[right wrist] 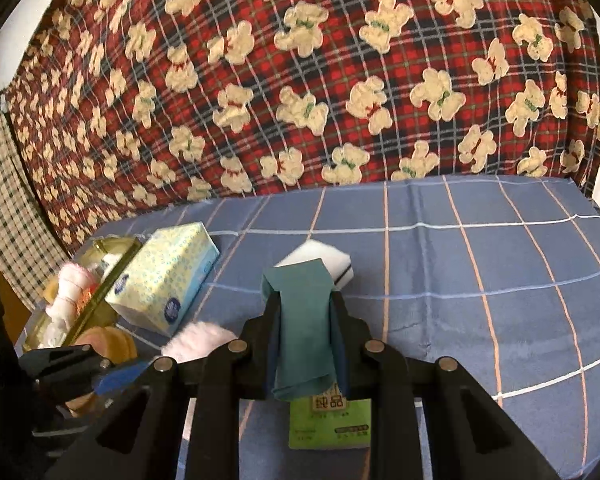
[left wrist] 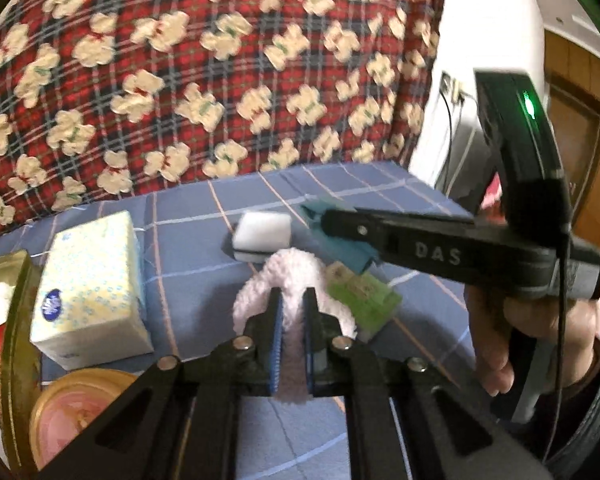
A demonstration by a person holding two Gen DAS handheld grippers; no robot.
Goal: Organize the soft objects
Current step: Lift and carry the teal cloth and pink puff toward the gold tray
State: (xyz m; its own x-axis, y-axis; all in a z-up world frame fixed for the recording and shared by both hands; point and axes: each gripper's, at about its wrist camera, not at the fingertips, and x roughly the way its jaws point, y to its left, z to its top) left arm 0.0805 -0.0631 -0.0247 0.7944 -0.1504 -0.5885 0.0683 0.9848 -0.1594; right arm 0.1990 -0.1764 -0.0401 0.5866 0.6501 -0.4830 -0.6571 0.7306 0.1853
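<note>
Two sets of jaws are mine, and both are pinching cloth above the blue checked bed (right wrist: 480,264). My left jaws (left wrist: 293,312) point down at a slant and are pressed tight on a fluffy pale pink towel (left wrist: 288,276), which bulges in a loop past the fingertips and runs back between the blue pads. My right jaws (right wrist: 305,320) also tilt downward and clamp a folded teal cloth (right wrist: 300,320); it stands up beyond the tips and hangs down behind them, with a green card label (right wrist: 330,424) dangling under it. In the left view my right jaws come in from the right side, lying nearly level, their tip just beyond the pink towel, with my hand (left wrist: 540,328) wrapped around the handle below.

A white sponge block (left wrist: 262,236) lies on the bed just past both cloths, toward the red plaid bear blanket (left wrist: 180,60) that rises along the bed's far edge. A pale yellow tissue pack (left wrist: 90,292) sits near the bed's left edge. Beside it, at the left edge, stands a gold-rimmed box (right wrist: 96,300) holding soft pink and white items, with a round pink tin (left wrist: 80,412) close to it.
</note>
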